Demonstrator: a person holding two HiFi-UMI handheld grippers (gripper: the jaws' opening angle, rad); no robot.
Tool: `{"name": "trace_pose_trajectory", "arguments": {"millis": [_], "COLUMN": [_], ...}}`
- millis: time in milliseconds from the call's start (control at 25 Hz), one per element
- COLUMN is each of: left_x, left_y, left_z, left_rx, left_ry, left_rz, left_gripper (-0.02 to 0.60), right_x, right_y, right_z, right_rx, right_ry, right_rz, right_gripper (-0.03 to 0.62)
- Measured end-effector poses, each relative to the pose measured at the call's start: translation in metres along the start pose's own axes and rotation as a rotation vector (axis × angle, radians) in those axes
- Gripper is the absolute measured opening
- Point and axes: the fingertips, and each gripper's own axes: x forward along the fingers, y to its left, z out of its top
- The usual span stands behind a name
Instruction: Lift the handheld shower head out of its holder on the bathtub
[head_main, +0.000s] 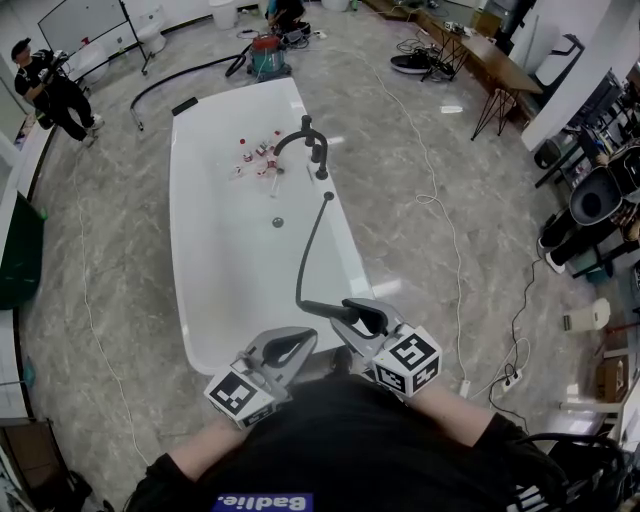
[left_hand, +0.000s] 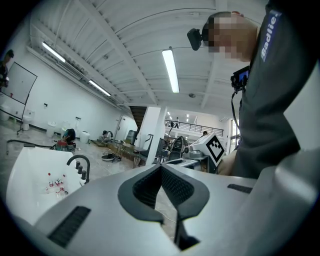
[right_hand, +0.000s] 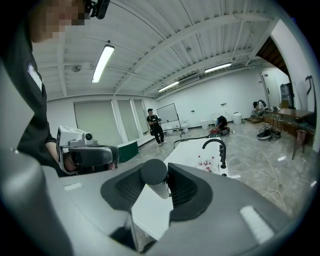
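2 tools: right tool (right_hand: 155, 170) pinches the black cylindrical handheld shower head (head_main: 318, 309) to lift it; spare left tool (left_hand: 161, 167) sits pressed together.

Far left, a person in black (head_main: 45, 90) stands beside a whiteboard (head_main: 95, 20). A red-topped canister (head_main: 268, 55) sits far off on the marble floor (head_main: 120, 250). Far right there's a wooden table (head_main: 485, 55). A white cable (head_main: 445, 215) snakes along the right, with a power strip (head_main: 510, 378) lying near right. A green panel (head_main: 20, 250) hugs the left edge.
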Motion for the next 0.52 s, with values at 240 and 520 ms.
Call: {"name": "trace_pose_trajectory", "arguments": {"millis": [240, 520], "left_x": [0.004, 0.005], "left_y": [0.006, 0.013], "left_z": [0.003, 0.004], "left_rx": [0.000, 0.000], "left_ry": [0.004, 0.004], "left_rz": [0.011, 0.018], "left_gripper": [0.000, 0.000], "right_x": [0.004, 0.011], "right_y": [-0.003, -0.005], "right_z": [0.006, 0.012], "right_rx": [-0.006, -0.009], "right_ry": [0.002, -0.003], "right_rz": [0.018, 0.031], "right_gripper": [0.132, 0.132]}}
